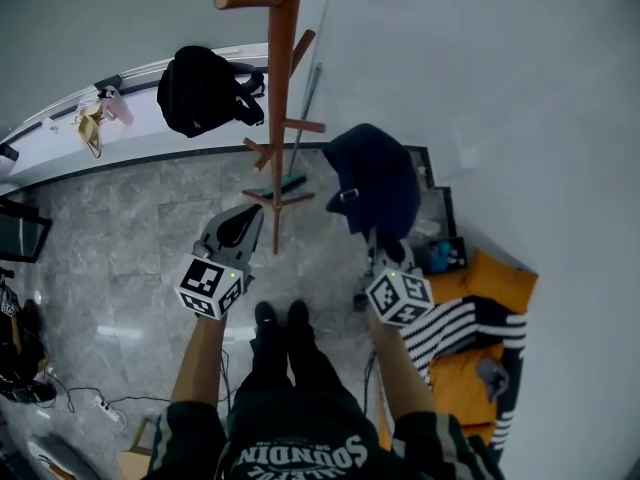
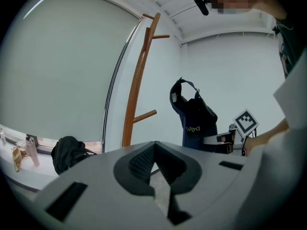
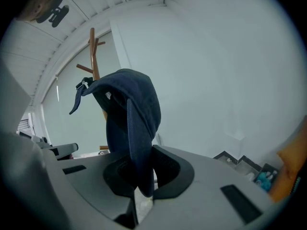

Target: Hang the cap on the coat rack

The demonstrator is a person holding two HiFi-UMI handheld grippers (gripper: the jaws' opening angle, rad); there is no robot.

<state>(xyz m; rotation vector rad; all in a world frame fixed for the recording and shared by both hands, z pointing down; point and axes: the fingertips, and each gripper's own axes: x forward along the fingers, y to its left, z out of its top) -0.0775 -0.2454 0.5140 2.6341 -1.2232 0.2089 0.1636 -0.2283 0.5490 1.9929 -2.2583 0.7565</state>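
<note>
At the bottom of the head view the person's shoes [image 1: 266,318] point toward the rack, so both arms reach it squarely. Left of centre, the left gripper [image 1: 250,218] has its jaws drawn together on nothing. It hangs near the pole, probably kept free as a spare to steady the fabric. Right of centre, the right gripper [image 1: 383,243] has its jaws pinched tight on a lower edge of the navy cap [image 1: 372,178], seemingly the brim. That hold lets the crown stand above the jaws with the back strap on the rack's side, which looks sensible for slipping it over a peg. The cap sits just right of the wooden coat rack [image 1: 281,98], apart from the pole and every peg, so the hanging is not yet done. The nearest free peg [image 1: 305,125] juts toward the cap at about its height in the frame and looks the likely target. Farther off, at upper left, a black backpack [image 1: 205,90] rests on the pale ledge [image 1: 140,120], out of the way.
</note>
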